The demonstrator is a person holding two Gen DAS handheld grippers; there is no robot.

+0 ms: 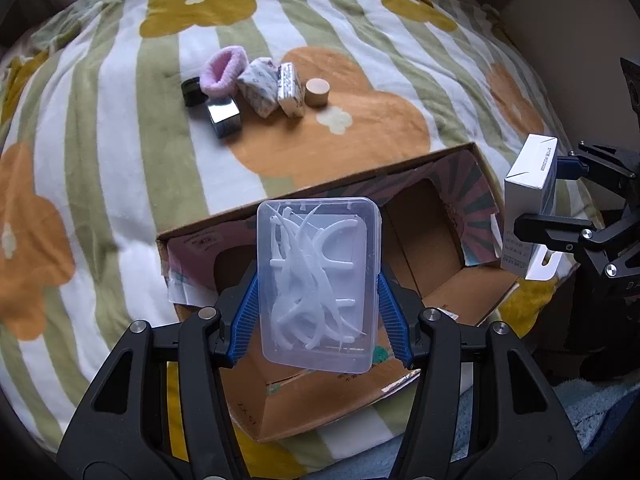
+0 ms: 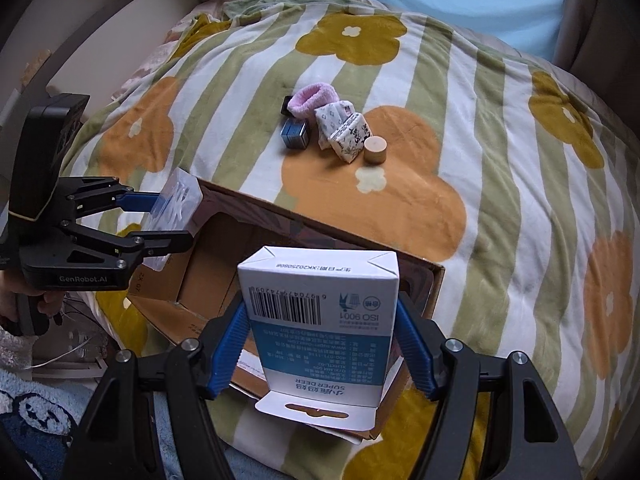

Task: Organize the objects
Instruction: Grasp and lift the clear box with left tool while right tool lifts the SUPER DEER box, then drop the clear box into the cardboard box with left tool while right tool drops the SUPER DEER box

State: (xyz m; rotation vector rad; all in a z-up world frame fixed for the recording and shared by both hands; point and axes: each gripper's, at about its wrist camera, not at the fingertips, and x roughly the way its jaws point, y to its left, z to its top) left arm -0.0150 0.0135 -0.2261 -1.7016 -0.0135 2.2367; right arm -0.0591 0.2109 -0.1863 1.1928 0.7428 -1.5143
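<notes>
My left gripper [image 1: 318, 292] is shut on a clear plastic case of white floss picks [image 1: 318, 280], held above the open cardboard box [image 1: 440, 288]. My right gripper [image 2: 320, 320] is shut on a white and blue carton [image 2: 320, 320], also above the box [image 2: 224, 280]. Each gripper shows in the other's view: the right one with the carton [image 1: 528, 208] at the right, the left one with the clear case [image 2: 176, 204] at the left. Farther back on the blanket lie a pink sock [image 1: 218, 70], two patterned packets [image 1: 260, 88], a wooden cylinder [image 1: 317, 92], a shiny metal box [image 1: 224, 118] and a black item [image 1: 192, 90].
The box sits on a bed covered by a striped flower blanket [image 1: 100, 160]. A blue rug [image 2: 36, 412] lies on the floor at the near side. A wall and dark furniture stand beside the bed.
</notes>
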